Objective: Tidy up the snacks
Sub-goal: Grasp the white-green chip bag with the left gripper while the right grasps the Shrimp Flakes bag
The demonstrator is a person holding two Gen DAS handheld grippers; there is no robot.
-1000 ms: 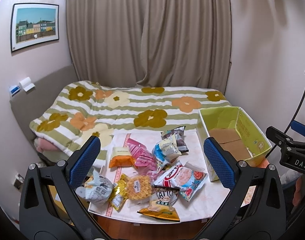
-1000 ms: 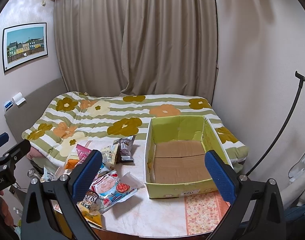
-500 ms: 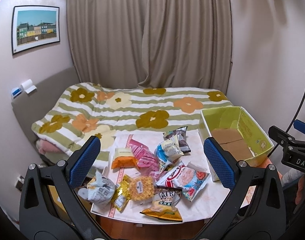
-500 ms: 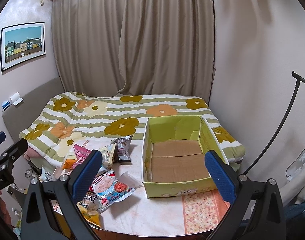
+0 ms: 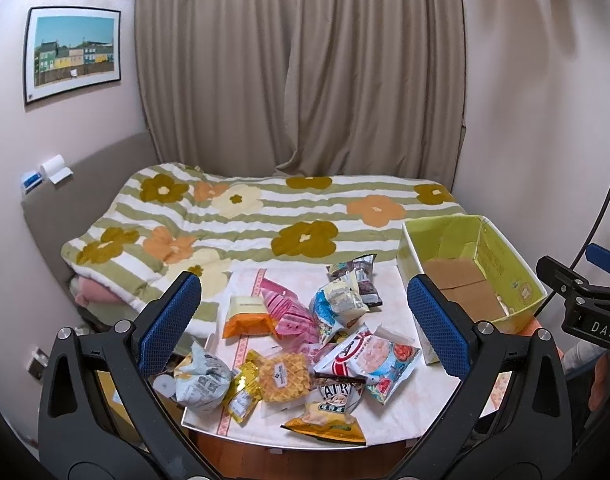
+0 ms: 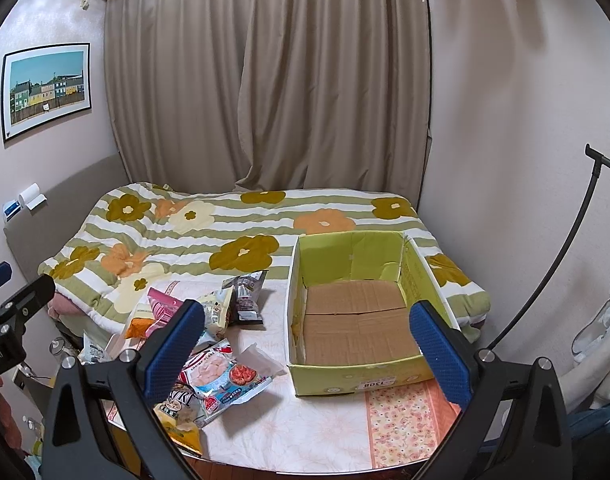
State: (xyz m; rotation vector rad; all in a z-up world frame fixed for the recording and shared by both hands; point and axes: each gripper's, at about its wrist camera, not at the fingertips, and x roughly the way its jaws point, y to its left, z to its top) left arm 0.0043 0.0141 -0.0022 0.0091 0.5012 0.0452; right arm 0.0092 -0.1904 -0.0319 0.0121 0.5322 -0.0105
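— Where are the snacks sitting?

— Heaped on the left half of the table (image 5: 405, 412). A shrimp-chip bag (image 5: 371, 356) lies on top near the middle, an orange packet (image 5: 247, 322) and a pink packet (image 5: 291, 314) behind it, a yellow waffle pack (image 5: 283, 372) in front, and a dark packet (image 5: 359, 276) at the far edge of the pile.

— And the box?

— The green cardboard box (image 6: 415, 264) stands on the right half of the table, just beside the pile, open at the top; only its brown cardboard floor shows inside.

— What about the two tools?

— The left gripper (image 5: 305, 326) hangs above the pile with its blue pads spread wide, holding nothing. The right gripper (image 6: 307, 354) is held over the near edge of the box, likewise spread wide with nothing between its pads.

— Behind all that?

— A bed with a flowered quilt (image 5: 265, 216) touches the table's far side, beige curtains (image 5: 305, 68) hang at the back, and a framed picture (image 5: 73, 54) is on the left wall.
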